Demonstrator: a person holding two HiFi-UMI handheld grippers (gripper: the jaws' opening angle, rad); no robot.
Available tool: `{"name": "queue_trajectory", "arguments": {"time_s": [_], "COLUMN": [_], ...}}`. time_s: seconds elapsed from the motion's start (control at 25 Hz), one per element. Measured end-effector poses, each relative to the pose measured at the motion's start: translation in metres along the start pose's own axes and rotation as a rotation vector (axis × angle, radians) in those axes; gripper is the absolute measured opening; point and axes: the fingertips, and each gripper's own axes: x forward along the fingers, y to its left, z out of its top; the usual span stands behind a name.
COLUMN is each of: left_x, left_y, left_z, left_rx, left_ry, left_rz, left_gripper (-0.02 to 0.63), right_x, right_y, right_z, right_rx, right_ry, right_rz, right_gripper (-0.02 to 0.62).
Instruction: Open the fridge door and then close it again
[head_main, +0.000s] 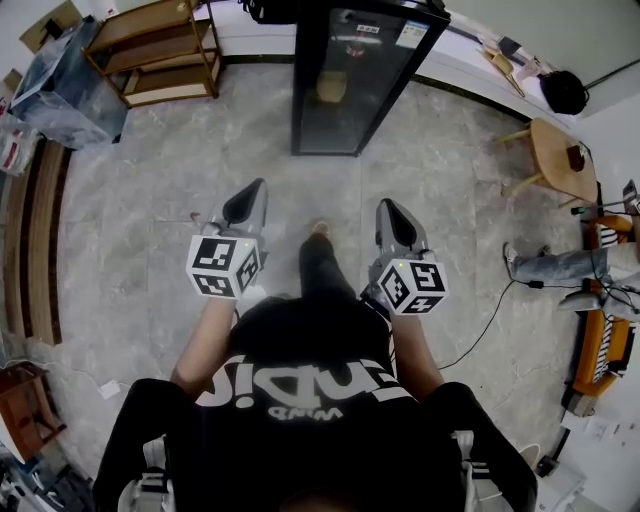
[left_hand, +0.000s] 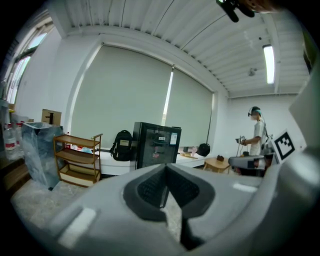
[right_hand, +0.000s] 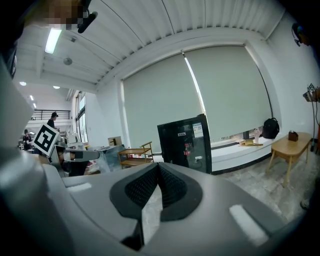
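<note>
The fridge (head_main: 355, 75) is a tall black cabinet with a glass door, standing shut against the low white ledge at the far side of the floor. It also shows ahead in the left gripper view as the fridge (left_hand: 156, 145) and in the right gripper view as the fridge (right_hand: 185, 142). My left gripper (head_main: 245, 205) and right gripper (head_main: 395, 215) are held side by side above the grey floor, well short of the fridge and pointing toward it. Left gripper (left_hand: 166, 167) is shut and holds nothing. On the right gripper (right_hand: 158, 166) the tips meet, with nothing held.
A wooden shelf unit (head_main: 160, 50) and a plastic-wrapped stack (head_main: 65, 75) stand left of the fridge. A round wooden table (head_main: 560, 155) and another person's legs (head_main: 560, 265) are at the right. A black cable (head_main: 490, 320) runs across the floor. A black backpack (left_hand: 121, 145) rests on the ledge.
</note>
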Motion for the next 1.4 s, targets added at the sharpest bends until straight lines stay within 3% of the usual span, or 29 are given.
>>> {"name": "queue_trajectory", "arguments": {"time_s": [0.88, 1.4], "left_x": [0.19, 0.242], "left_y": [0.058, 0.082], "left_z": [0.079, 0.1], "left_rx": [-0.045, -0.064], "left_ry": [-0.014, -0.046], "left_rz": [0.086, 0.169], "left_gripper": [0.002, 0.002], "right_x": [0.182, 0.255], "right_y": [-0.11, -0.138], "right_z": [0.1, 0.123], "right_rx": [-0.01, -0.021], "right_ry": [0.024, 0.033], "right_rz": [0.094, 0.199], "right_gripper": [-0.002, -0.002]}}
